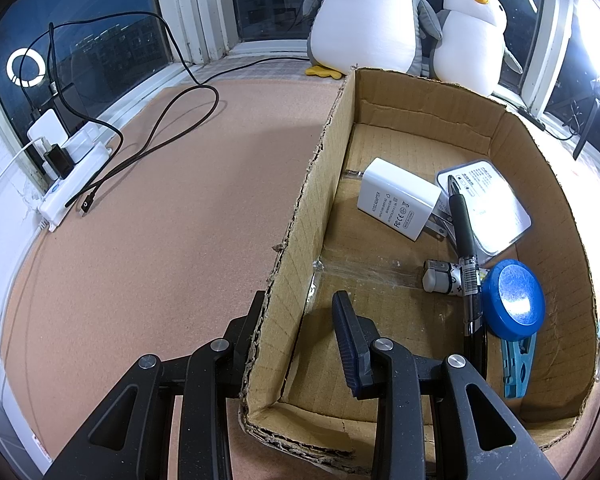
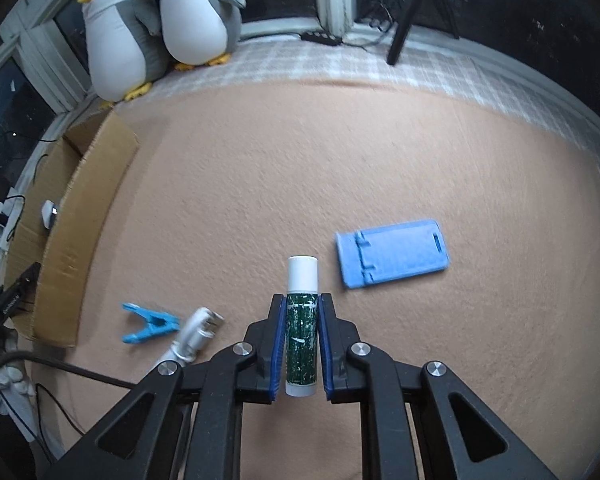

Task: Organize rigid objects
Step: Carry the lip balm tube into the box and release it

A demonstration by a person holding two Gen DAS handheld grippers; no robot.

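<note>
Fingers (image 2: 279, 332) steeply downward, clamping tube (image 2: 301, 332)

- On my left view, the white charger (image 1: 396, 199) in the box reads "AC/DC ADAPTER"; its smaller lines I can't read.
- The white card (image 1: 496, 204) carries print too small to read.

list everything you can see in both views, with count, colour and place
box: 1, brown, on mat
adapter: 1, white, in box
pen: 1, black, in box
lid: 1, blue, in box
case: 1, clear, in box under pen
clips: 2, blue, one on mat, one in box
stand: 1, blue, flat on mat
plug: 1, white, beside mat clip
penguins: 2, white-grey, by window
power strip: 1, white, mat's left edge
tube: 1, green-white, in right hand-held gripper
left hand-held gripper: shut on box wall
right hand-held gripper: shut on tube
</note>
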